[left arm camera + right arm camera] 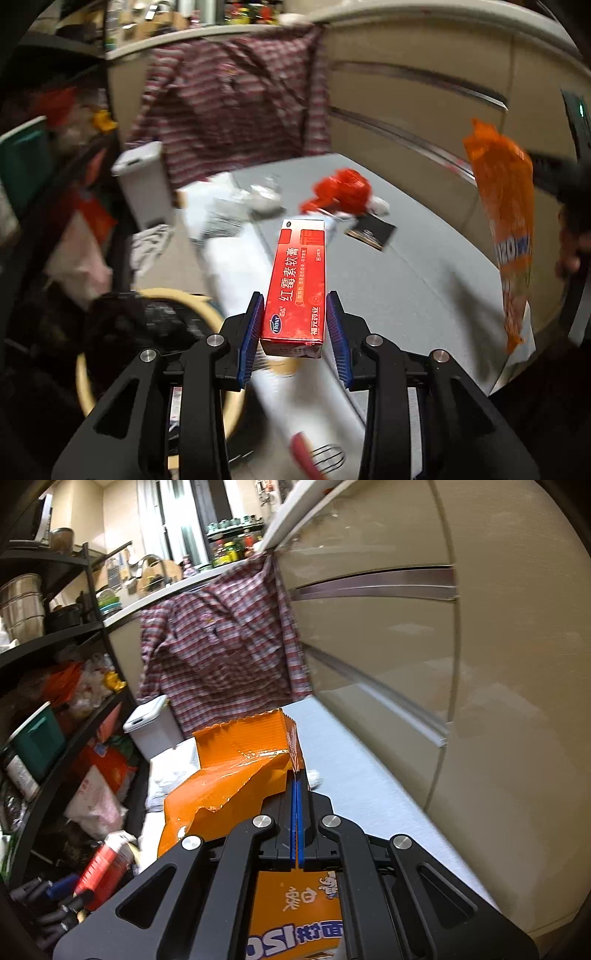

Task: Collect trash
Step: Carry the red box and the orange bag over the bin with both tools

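Observation:
A red carton [295, 284] with white print is lifted above the grey table [424, 295], and my left gripper [295, 299] is shut on its lower end, blue pads against both sides. My right gripper [297, 775] is shut on the torn edge of an orange snack wrapper [236, 771], which hangs in the air; the same orange wrapper [506, 221] shows at the right of the left wrist view. On the table lie a crumpled red wrapper [343, 194], a black card [371, 232] and white tissue [264, 197].
A round bin with a wooden rim [83, 373] and a dark liner sits below left of the table. A white lidded bin [151, 727] stands at the table's far end under a plaid shirt [221, 646]. Cluttered black shelves [55, 635] line the left, beige cabinet fronts [406, 664] the right.

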